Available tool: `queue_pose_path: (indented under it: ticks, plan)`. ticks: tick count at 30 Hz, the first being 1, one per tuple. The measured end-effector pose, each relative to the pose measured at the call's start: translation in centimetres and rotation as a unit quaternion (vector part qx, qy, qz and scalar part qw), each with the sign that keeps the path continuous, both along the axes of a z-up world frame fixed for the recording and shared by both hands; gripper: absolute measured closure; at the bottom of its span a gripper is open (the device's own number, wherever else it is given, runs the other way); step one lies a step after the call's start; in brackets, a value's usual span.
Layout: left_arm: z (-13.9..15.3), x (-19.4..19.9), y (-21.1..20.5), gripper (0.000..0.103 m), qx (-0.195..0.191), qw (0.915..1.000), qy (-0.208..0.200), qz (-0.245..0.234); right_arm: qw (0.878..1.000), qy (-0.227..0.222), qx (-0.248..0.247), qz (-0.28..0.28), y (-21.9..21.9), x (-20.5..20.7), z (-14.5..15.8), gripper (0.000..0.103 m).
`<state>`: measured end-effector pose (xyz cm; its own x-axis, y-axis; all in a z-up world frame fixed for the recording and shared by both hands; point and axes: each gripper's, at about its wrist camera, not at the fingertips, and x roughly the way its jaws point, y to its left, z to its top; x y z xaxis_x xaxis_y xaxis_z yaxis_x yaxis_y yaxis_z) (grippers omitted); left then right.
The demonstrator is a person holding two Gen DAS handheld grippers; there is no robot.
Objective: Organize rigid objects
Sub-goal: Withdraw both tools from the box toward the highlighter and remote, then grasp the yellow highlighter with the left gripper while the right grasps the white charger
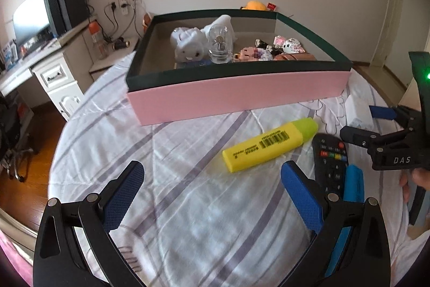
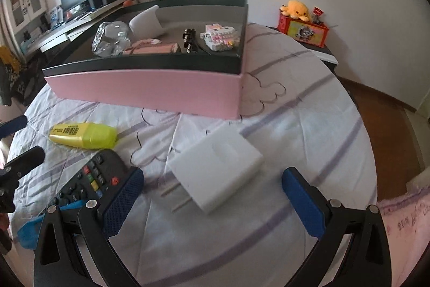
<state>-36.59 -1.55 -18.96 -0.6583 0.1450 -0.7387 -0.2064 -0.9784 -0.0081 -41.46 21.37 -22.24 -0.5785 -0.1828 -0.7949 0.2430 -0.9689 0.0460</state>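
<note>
Left wrist view is showing the left claw (image 1: 212,176) spreading wide open and empty above the striped bed sheet (image 1: 188,206). Just ahead, a yellow highlighter (image 1: 268,144) is lying flat on the sheet, its black barcode label facing up; the small print beside the barcode is too blurred to read. A black remote control (image 1: 332,160) is resting just beside the highlighter's green cap, next to a blue object (image 1: 353,184). The right claw (image 1: 376,125) is hovering at the right edge, with the letters "DAS" showing on its body. Beyond the highlighter, a pink box (image 1: 236,96) with a dark rim is holding toy figures and a clear dome.

In the right wrist view, the right claw (image 2: 212,179) is also standing open and empty, pointing over a white charger plug (image 2: 215,168) lying on the sheet with its prongs toward the camera.
</note>
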Motion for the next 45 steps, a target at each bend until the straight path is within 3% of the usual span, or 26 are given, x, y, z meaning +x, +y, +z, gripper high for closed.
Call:
queue_pose_path:
  ticks: [2, 6, 7, 14, 20, 22, 24, 27, 30, 38, 45]
  plan:
    - [-0.1, -0.3, 0.4, 0.000, -0.001, 1.0000, 0.001, -0.004, 1.000, 0.001, -0.010, -0.008, 0.6, -0.1, 0.0, 0.008]
    - [-0.5, -1.1, 1.6, 0.000, -0.004, 0.9998, -0.010, -0.019, 1.000, 0.012, -0.019, -0.019, 1.7, 0.1, 0.3, 0.036]
    - [-0.6, -1.2, 1.8, 0.000, -0.004, 0.9997, -0.012, -0.021, 0.999, 0.014, -0.021, -0.022, 2.0, 0.2, 0.3, 0.038]
    - [-1.7, -2.3, 4.0, 0.000, -0.024, 0.9976, -0.039, -0.051, 0.999, 0.018, -0.026, -0.013, 2.0, 0.1, 0.3, 0.038]
    - [-1.7, -3.3, 4.9, 0.002, -0.018, 0.9975, -0.040, -0.056, 0.999, 0.018, -0.028, -0.013, 2.0, -0.2, 0.3, 0.038]
    - [-1.7, -3.2, 5.0, 0.014, -0.020, 0.9973, -0.038, -0.060, 0.999, 0.018, -0.027, -0.013, 2.0, -0.2, 0.3, 0.038]
    - [-1.4, -2.9, 5.1, 0.036, -0.018, 0.9974, -0.028, -0.064, 0.999, 0.018, -0.027, -0.013, 2.0, -0.3, 0.3, 0.038]
    - [-1.1, -2.8, 4.9, 0.056, -0.017, 0.9977, -0.026, -0.061, 0.999, 0.018, -0.023, -0.013, 1.9, -0.3, 0.3, 0.038]
    - [-0.9, -2.3, 4.3, 0.066, -0.013, 0.9982, -0.028, -0.052, 1.000, 0.019, -0.019, -0.013, 1.8, -0.3, 0.3, 0.038]
    - [-0.9, 0.8, 2.4, 0.070, -0.018, 0.9991, -0.028, -0.028, 1.000, 0.020, -0.018, -0.012, 1.8, -0.3, 0.2, 0.038]
    - [-1.0, 4.2, -0.7, 0.070, 0.009, 0.9995, -0.031, 0.004, 0.999, 0.026, -0.022, -0.008, 1.8, 0.1, 0.4, 0.038]
